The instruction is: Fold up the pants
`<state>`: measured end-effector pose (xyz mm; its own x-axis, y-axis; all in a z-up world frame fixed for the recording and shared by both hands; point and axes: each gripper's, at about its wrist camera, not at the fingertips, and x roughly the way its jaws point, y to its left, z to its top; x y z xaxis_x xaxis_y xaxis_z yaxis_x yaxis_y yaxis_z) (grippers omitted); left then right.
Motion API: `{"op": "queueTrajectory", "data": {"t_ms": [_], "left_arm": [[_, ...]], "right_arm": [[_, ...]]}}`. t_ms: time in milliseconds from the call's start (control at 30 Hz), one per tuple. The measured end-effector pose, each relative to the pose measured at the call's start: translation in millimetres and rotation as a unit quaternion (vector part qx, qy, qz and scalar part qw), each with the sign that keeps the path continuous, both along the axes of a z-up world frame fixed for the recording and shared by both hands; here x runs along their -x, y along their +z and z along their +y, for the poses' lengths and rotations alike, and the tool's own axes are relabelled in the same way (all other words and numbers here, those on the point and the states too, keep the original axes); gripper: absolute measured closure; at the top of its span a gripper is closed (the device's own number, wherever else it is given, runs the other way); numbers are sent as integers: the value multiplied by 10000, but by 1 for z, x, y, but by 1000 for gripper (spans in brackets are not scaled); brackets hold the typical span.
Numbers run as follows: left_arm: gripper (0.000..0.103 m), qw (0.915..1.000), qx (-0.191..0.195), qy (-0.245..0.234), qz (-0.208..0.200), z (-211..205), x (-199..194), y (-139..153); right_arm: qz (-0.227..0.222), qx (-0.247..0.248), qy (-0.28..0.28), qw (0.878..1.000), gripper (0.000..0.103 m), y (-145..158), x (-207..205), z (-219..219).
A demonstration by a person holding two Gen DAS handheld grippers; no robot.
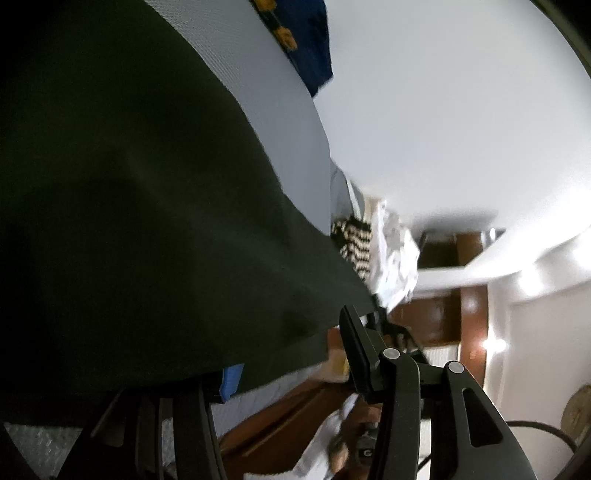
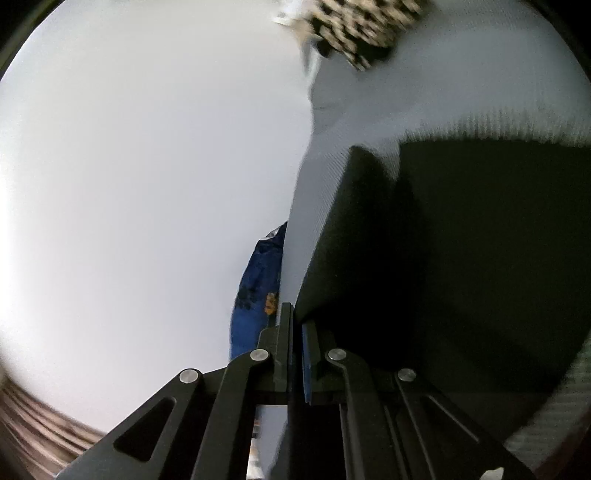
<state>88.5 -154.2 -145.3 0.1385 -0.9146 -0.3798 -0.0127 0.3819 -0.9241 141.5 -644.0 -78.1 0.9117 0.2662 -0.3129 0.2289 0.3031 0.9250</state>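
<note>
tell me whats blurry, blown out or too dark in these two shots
Left wrist view: the dark pants are underexposed, nearly featureless; the striped cloth and room beyond smear with motion blur; wall lights flare at right. Right wrist view: the wall is washed out toward the left edge, the patterned cloth is blurred, the pants sit in deep shadow; the right claw stays sharp.

so the pants are spread over the bed, taking up the whole left side of the left wrist view. Their edge runs down into the left gripper. A patterned cloth sits past that edge, with a crumpled cloth just right of it. Another cloth lies at the bed's far end. In the right wrist view the right gripper pinches the pants' corner.
</note>
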Motion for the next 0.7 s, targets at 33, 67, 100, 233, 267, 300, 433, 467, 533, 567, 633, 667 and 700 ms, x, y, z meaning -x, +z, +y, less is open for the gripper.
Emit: {"op": "queueTrajectory", "data": {"t_ms": [33, 67, 100, 233, 267, 300, 433, 467, 533, 567, 633, 667, 700], "left_arm": [[55, 9999, -55, -118, -29, -1, 2, 1], [55, 9996, -120, -247, -55, -2, 4, 1], [55, 9989, -209, -410, -68, -4, 7, 1], [55, 9904, -764, -1150, 7, -16, 17, -11], [55, 9877, -897, -1281, 24, -18, 20, -15], [55, 9852, -1030, -1368, 26, -19, 23, -19], [55, 9790, -1291, -1551, -279, -23, 25, -13], [55, 9770, -1352, -1613, -327, -24, 26, -12], [55, 9755, -1368, -1697, -310, -26, 29, -11], [55, 9740, -1416, -1746, -286, -27, 29, -12], [55, 9715, -1484, -1826, -271, -29, 28, -11], [55, 9712, -1493, -1837, -291, -28, 28, -11], [55, 9701, -1517, -1871, -306, -27, 28, -11]], "right_arm": [[-7, 287, 26, 9996, 97, 9, 5, 2], [28, 786, 69, 9969, 97, 21, 14, 6], [48, 1017, 111, 9947, 97, 26, 21, 9], [799, 1289, 133, 9883, 98, -1, 46, 10], [983, 1268, 130, 9870, 98, -10, 51, 8], [1157, 1204, 149, 9859, 98, -22, 55, 7], [1340, 579, 29, 9893, 98, -54, 69, -3], [1323, 501, 18, 9899, 97, -55, 71, -3], [1195, 303, -24, 9924, 97, -58, 75, -7], [1172, 289, -106, 9926, 95, -57, 77, -11], [1102, 75, -179, 9937, 94, -59, 80, -22], [1094, -56, -215, 9937, 92, -56, 82, -23], [1112, -279, -299, 9930, 90, -61, 84, -28]]}}
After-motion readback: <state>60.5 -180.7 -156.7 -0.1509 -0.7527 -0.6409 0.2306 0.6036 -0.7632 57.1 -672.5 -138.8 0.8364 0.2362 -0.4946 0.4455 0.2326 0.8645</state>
